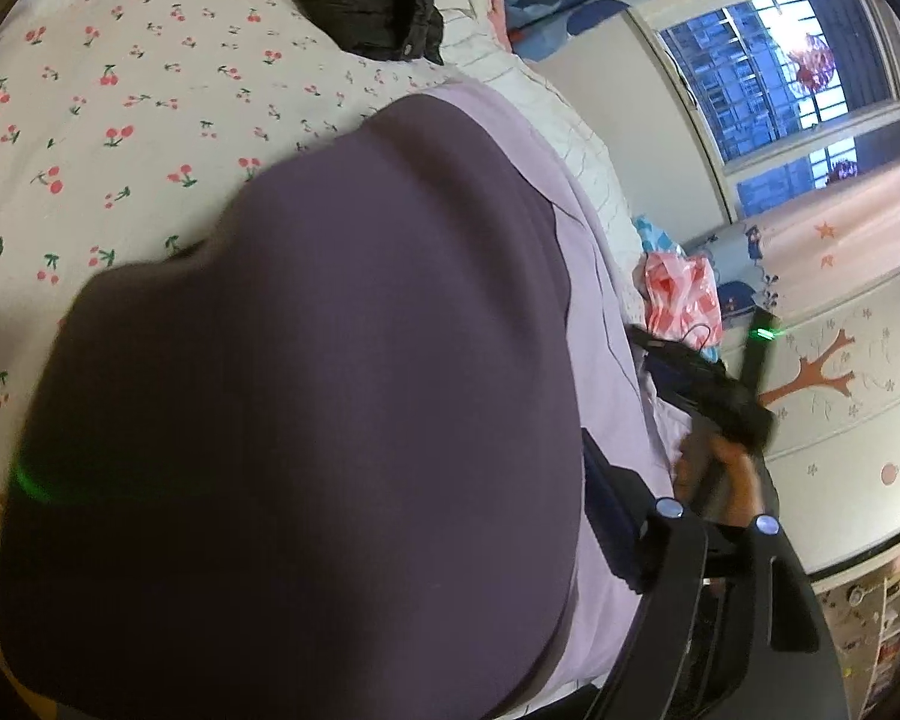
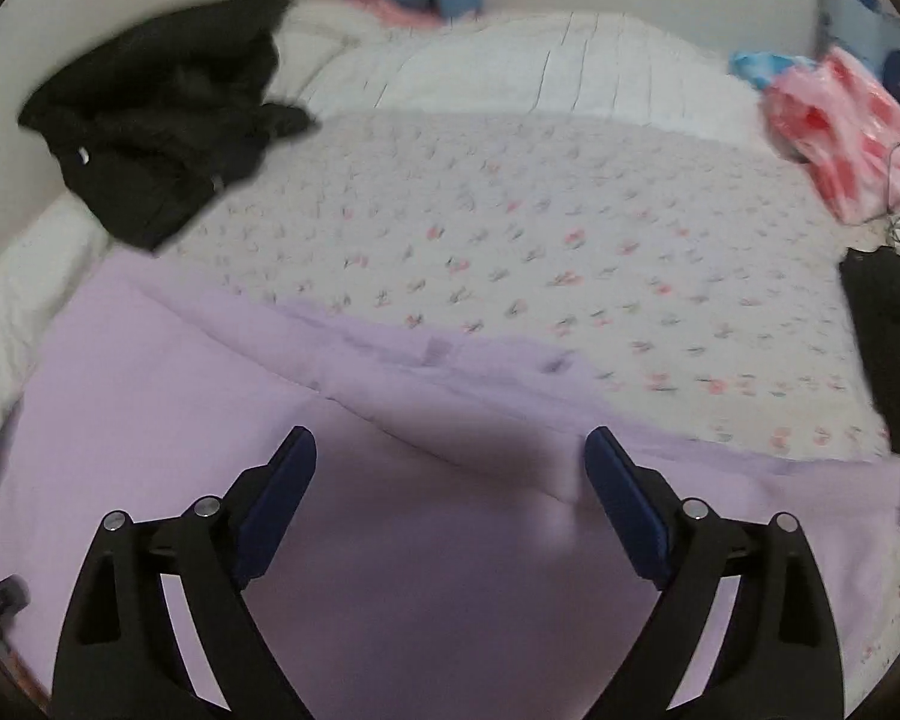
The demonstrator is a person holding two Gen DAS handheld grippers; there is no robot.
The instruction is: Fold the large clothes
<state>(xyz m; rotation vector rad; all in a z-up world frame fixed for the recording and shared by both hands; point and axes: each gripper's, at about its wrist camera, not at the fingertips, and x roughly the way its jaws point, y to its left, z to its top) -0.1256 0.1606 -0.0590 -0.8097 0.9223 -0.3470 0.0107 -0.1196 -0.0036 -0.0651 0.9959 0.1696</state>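
My right gripper (image 2: 450,468) stands with its jaws wide apart over the lilac garment (image 2: 150,420), nothing between the pads. The garment lies spread across the near part of the bed (image 2: 510,210), on the cherry-print sheet. A fold of the same cloth drapes close over my left camera, so of the left gripper (image 1: 678,546) I see only one finger and cannot tell how the jaws stand. I judge a fold has just been laid and let go. Next I need a fresh hold on an edge with both grippers, then carry it over evenly. The black jacket (image 2: 162,120) lies well apart.
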